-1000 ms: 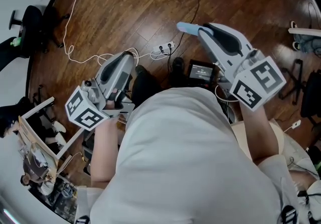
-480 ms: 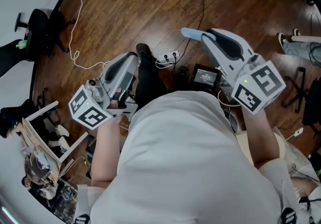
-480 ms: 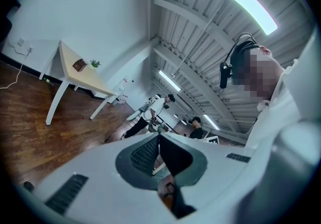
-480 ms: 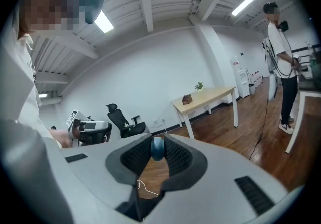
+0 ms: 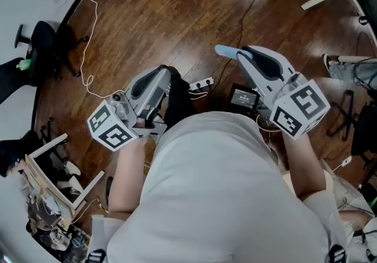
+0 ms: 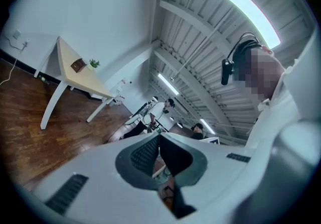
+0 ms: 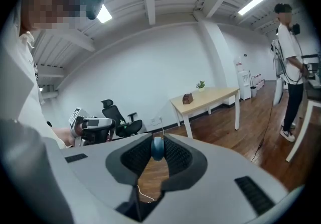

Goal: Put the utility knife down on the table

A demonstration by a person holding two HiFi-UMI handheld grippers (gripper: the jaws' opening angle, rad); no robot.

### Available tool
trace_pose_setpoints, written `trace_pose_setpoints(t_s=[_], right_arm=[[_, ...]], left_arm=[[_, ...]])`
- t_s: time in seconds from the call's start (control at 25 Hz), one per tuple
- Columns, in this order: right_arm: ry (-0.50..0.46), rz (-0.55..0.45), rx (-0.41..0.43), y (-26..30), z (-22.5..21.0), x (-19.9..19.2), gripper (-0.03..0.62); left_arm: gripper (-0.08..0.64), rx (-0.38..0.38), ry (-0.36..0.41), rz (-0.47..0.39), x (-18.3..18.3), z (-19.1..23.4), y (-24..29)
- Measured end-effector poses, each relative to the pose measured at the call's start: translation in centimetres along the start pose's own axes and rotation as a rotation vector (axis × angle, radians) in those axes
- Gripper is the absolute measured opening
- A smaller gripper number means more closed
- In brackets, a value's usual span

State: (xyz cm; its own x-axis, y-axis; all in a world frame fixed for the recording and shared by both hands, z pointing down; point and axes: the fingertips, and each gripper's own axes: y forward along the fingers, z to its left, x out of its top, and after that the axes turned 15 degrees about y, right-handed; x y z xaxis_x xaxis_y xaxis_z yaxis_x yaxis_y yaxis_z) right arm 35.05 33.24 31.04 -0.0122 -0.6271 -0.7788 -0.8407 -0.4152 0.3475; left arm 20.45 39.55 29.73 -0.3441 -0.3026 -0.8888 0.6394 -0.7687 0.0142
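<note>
wood floor lies below the person; the table stands far ahead, a little right of the right gripper. that gripper clamps the knife, long axis along the jaws (blue end poking past the tips). left gripper is closed and empty, so the right one likely does the placing.
</note>
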Motion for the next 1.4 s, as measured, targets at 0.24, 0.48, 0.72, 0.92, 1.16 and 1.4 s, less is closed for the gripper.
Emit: trace_pose_setpoints(t_s=[0.24,0.48,0.72,0.92,1.16,1.4], right_arm=[[-0.001,0.025,-0.022,8.9,1.2,2.6,0.069],[0.025,0.014,-0.098,16.9,2.4,6.2,0.069],[0.003,0.0,-0.126,21.5,3.4,9.1,0.069],[0.0,-0.001,-0.131,22.6,2.5,10.3,0.069],[-0.026,0.028,-0.086,25.3,0.2,12.0,0.069],[-0.053,0.06,-0.017,28.5,-3.9,15.2,0.069]], left_arm=[[0.003,-0.021,-0.035,0.011,3.4,8.6,-1.6],[0.002,-0.069,-0.069,0.05,7.5,16.5,-3.7],[0.002,-0.088,-0.071,0.062,10.2,21.4,-4.7],[0.002,-0.092,-0.067,0.058,11.3,22.2,-4.2],[0.002,-0.048,-0.06,0.033,12.0,24.8,-1.9],[0.002,0.014,-0.046,-0.002,13.1,27.2,2.2]])
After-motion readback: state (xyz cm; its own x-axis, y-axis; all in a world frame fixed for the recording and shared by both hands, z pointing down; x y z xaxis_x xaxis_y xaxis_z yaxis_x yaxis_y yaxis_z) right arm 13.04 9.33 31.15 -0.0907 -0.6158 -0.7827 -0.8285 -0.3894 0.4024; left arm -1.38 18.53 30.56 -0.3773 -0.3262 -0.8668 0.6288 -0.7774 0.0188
